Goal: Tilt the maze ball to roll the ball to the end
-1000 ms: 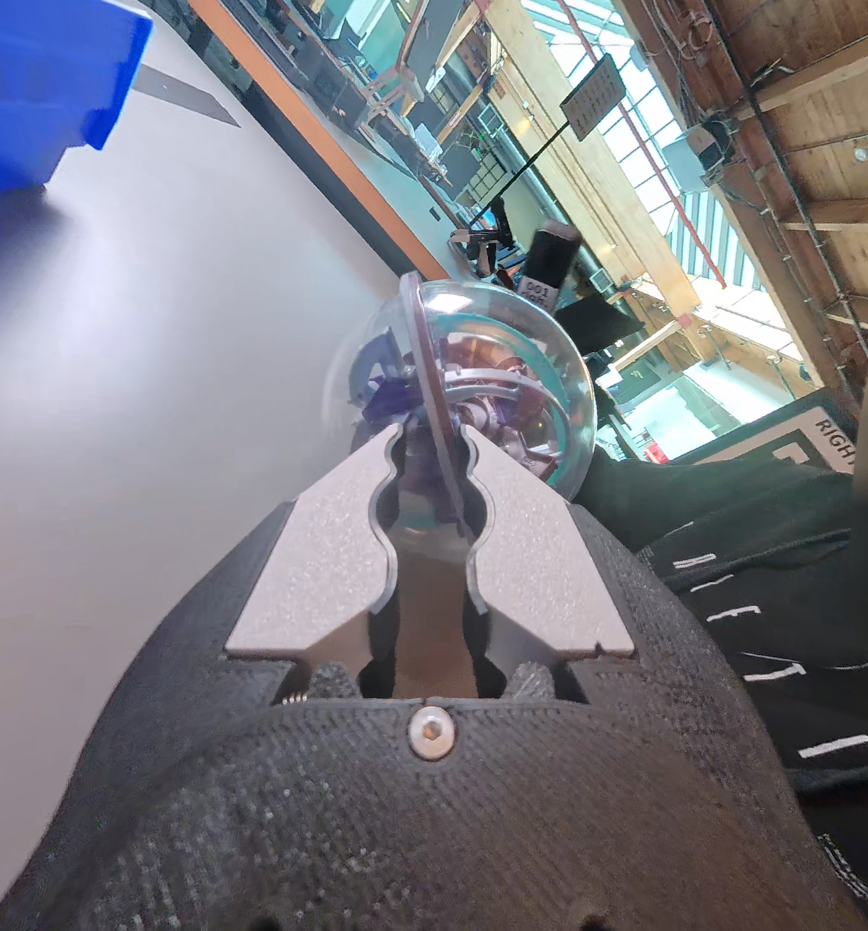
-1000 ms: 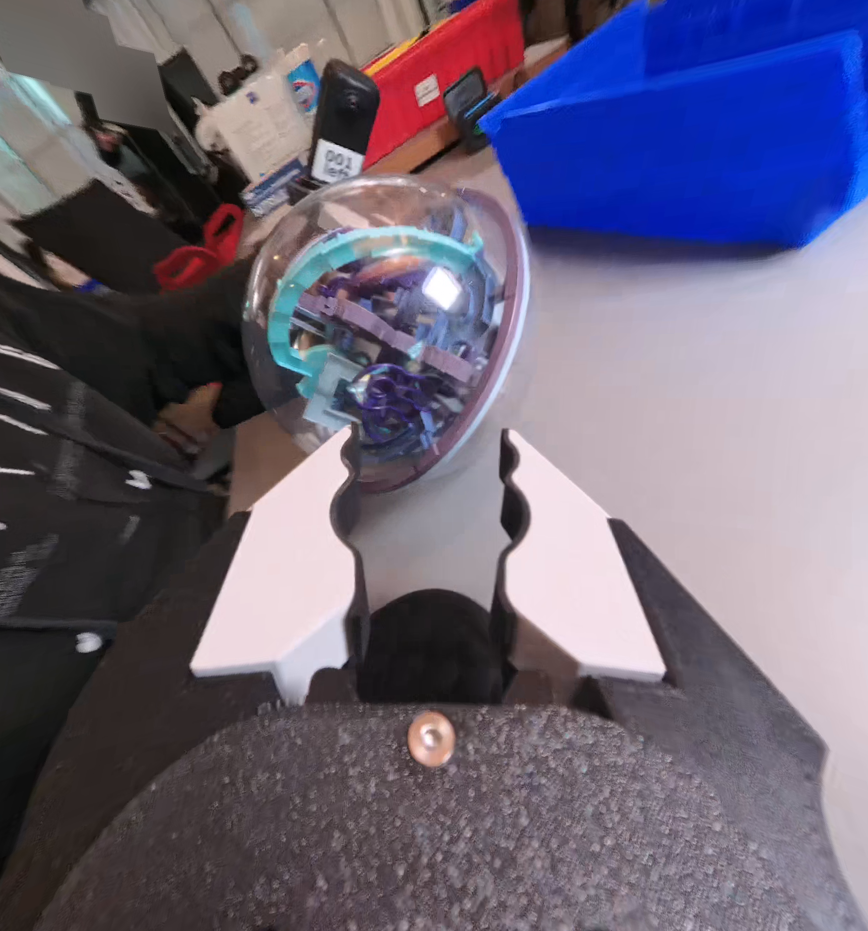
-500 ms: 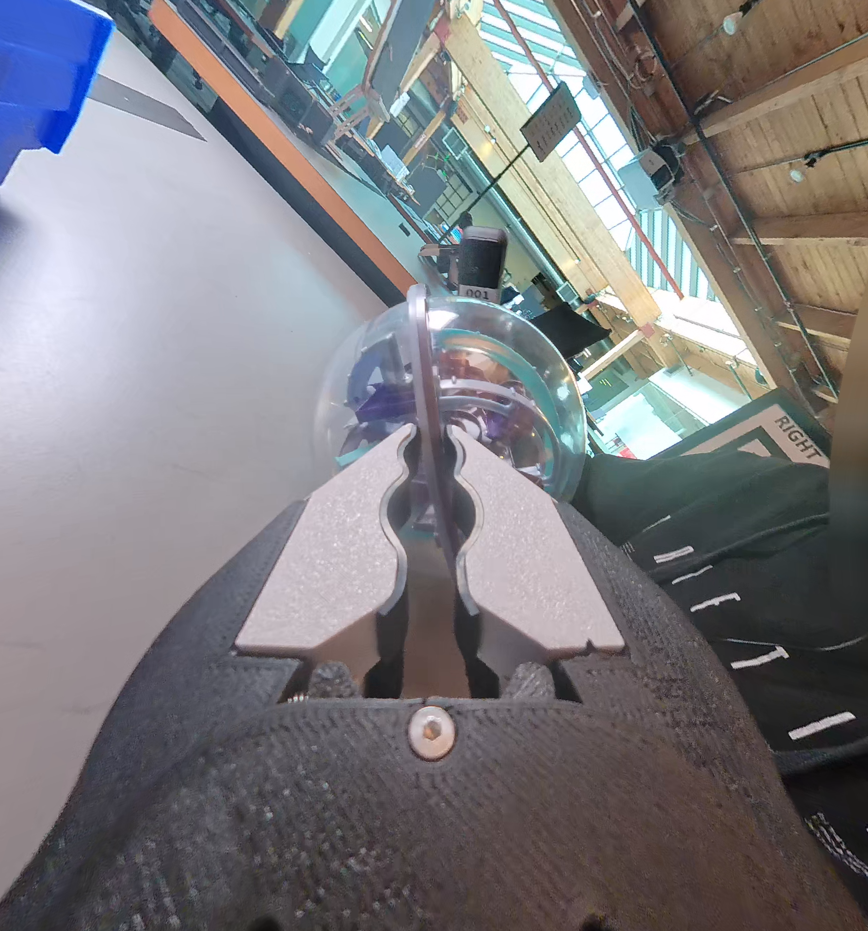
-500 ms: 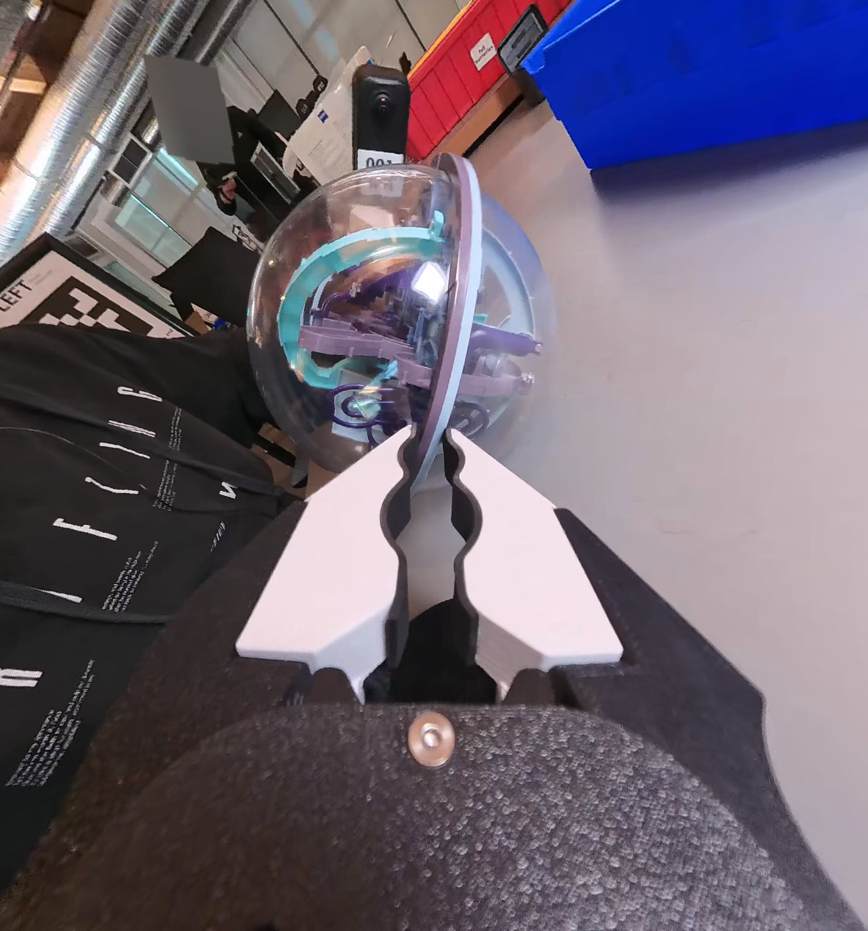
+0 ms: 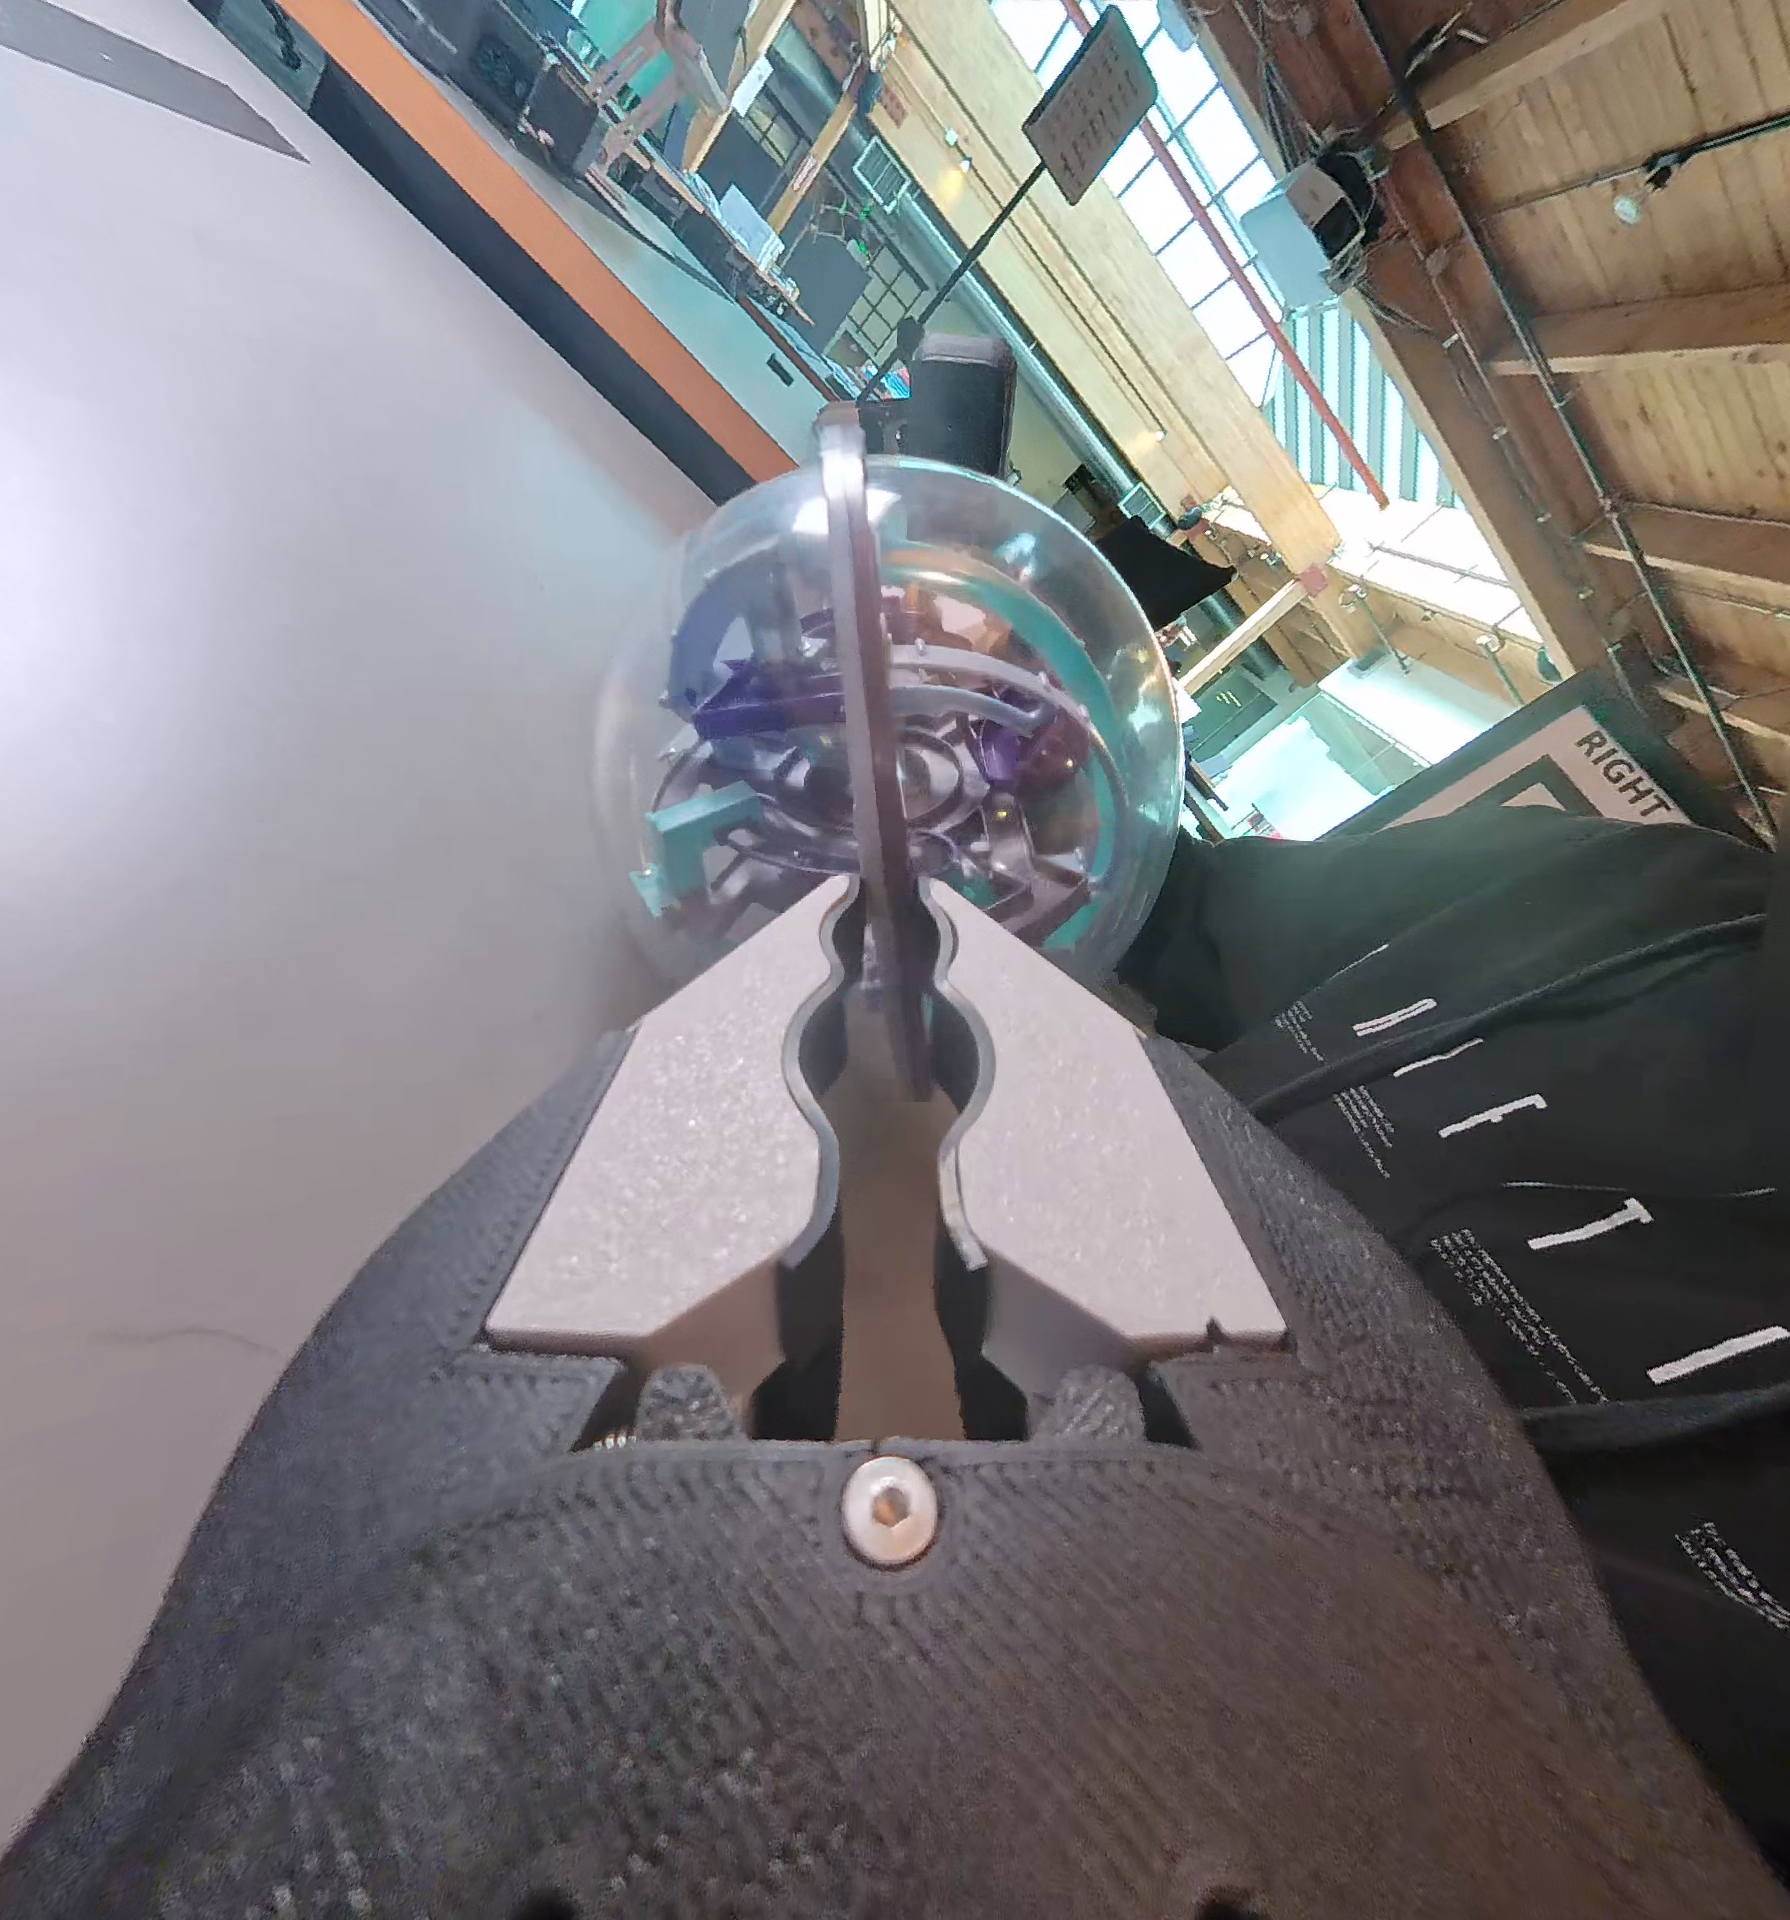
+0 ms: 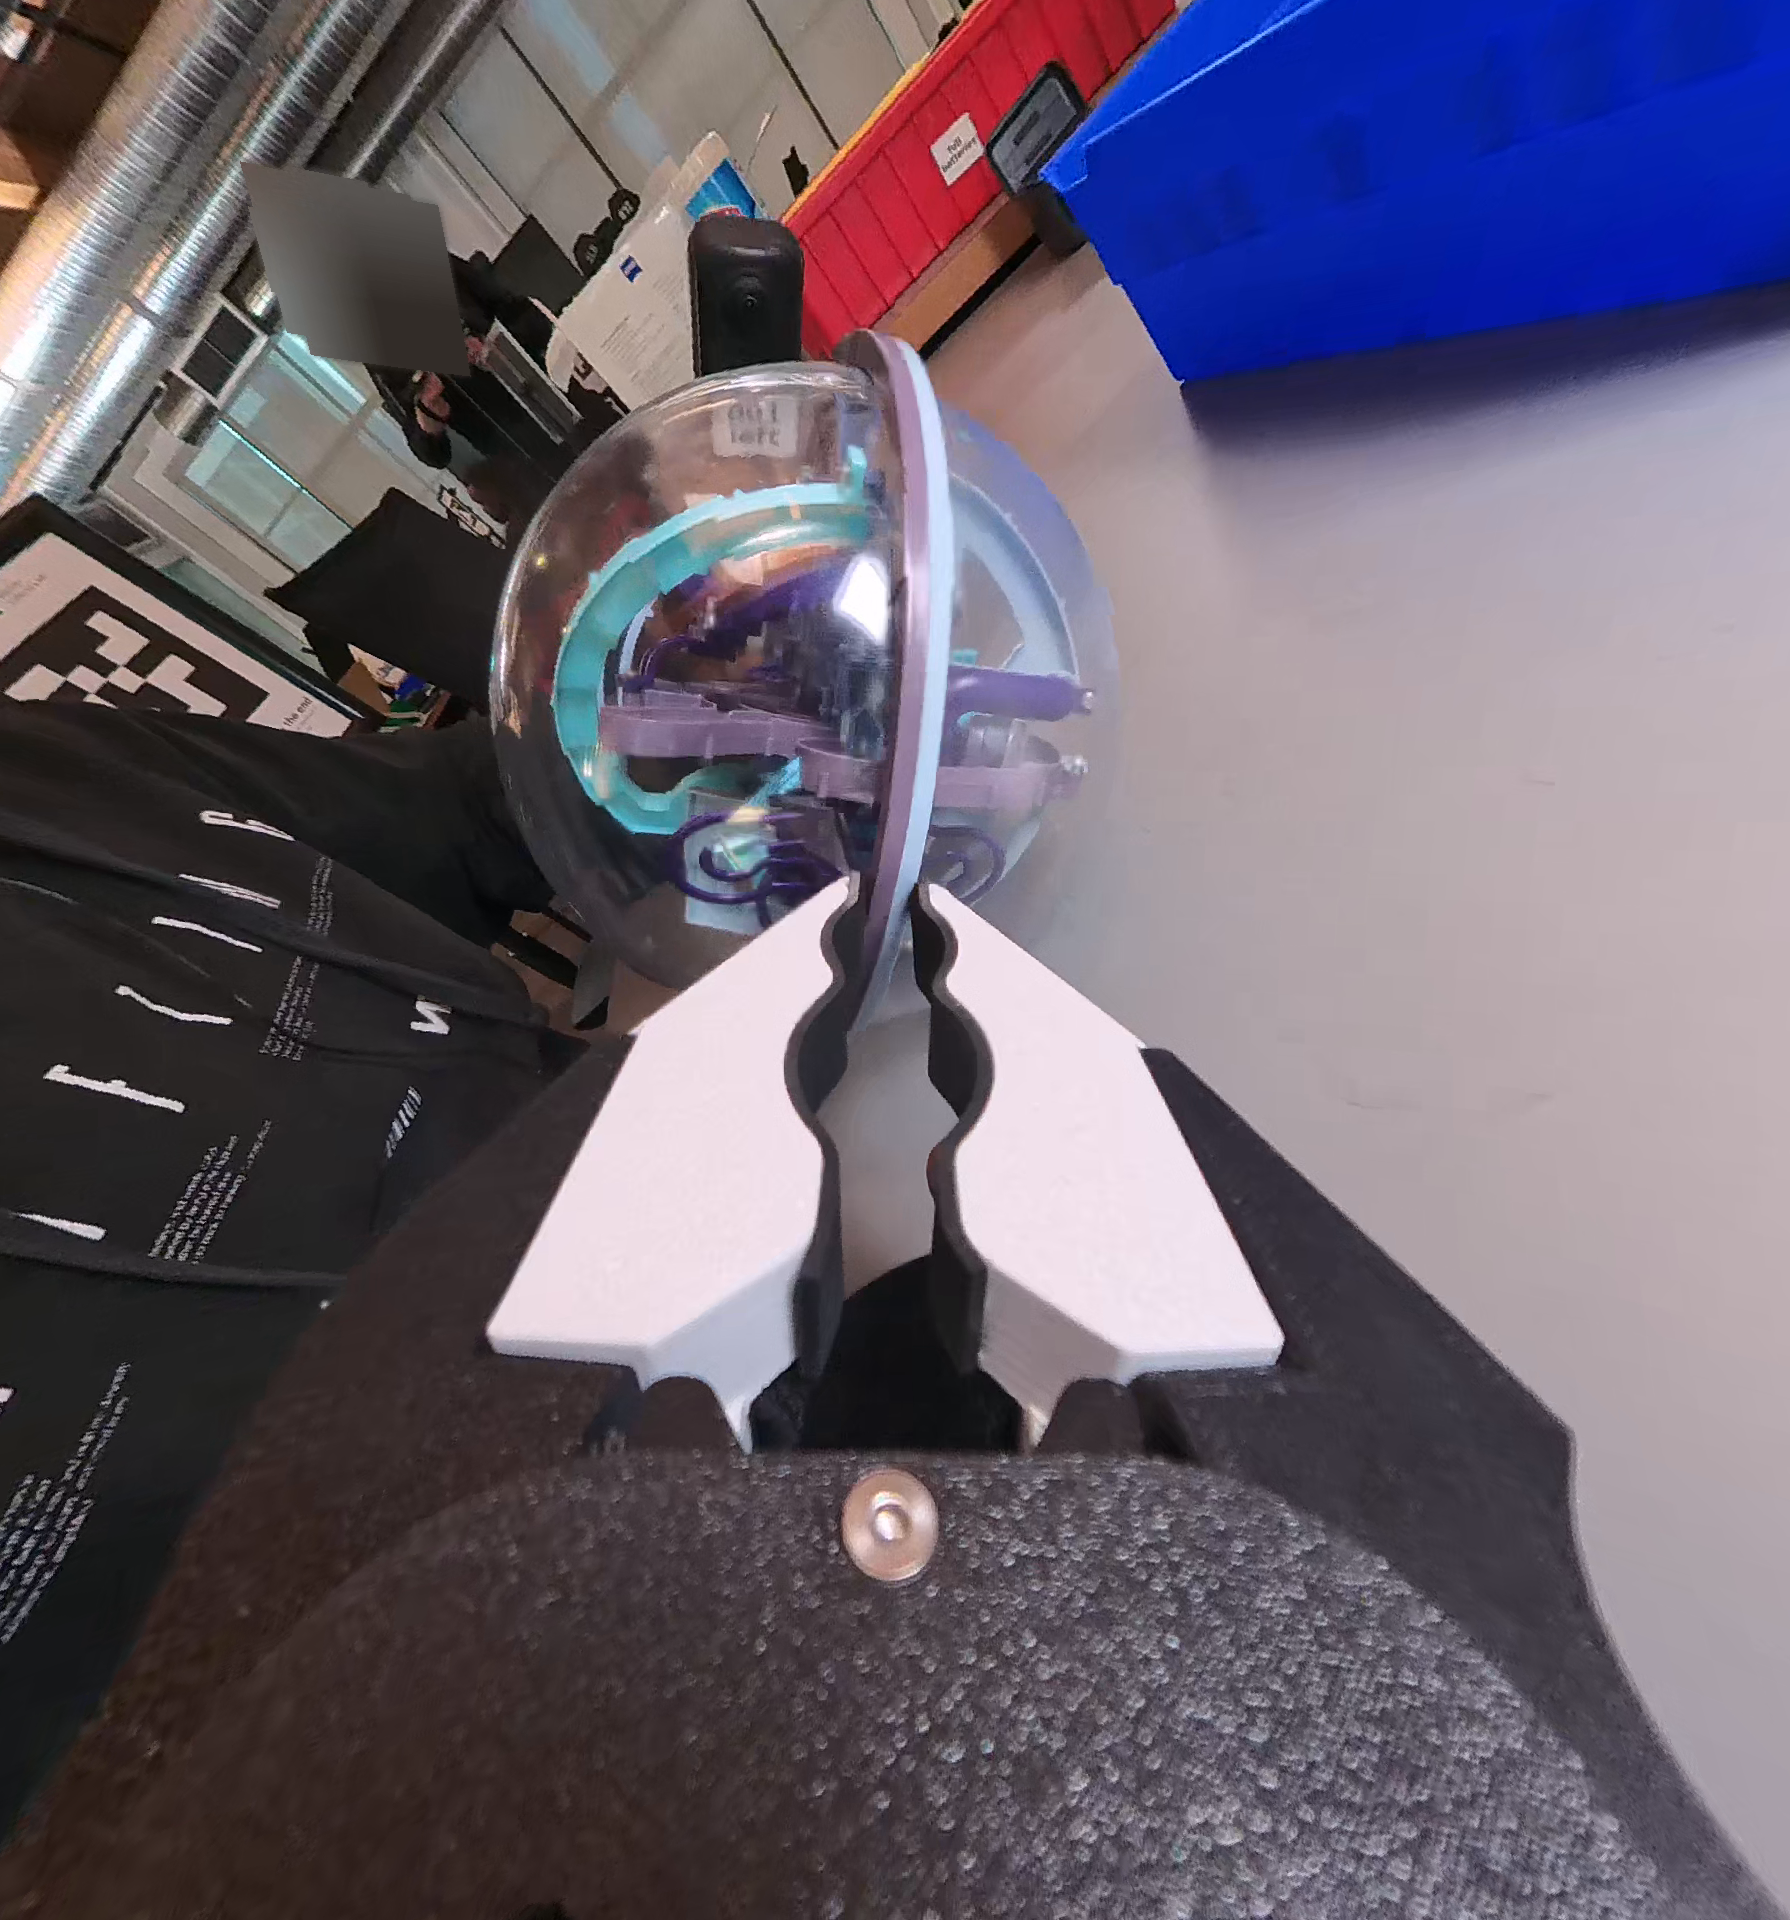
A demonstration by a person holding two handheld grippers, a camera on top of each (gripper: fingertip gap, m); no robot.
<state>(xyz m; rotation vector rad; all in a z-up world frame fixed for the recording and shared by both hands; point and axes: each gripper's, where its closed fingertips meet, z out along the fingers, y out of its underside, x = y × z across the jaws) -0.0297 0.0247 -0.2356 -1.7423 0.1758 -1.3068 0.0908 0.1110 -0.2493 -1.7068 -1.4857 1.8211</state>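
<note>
Bin only in right view

Each camera sits on the back of its own hand-held gripper and looks forward along the two fingers, very close to the maze ball, which fills the middle of both views. The left wrist view faces across the grey counter toward a wooden ceiling (rolled well over, so the counter rises on its left). The right wrist view looks the opposite way, toward a blue bin. Both share the ball, the counter and a black garment.
</note>
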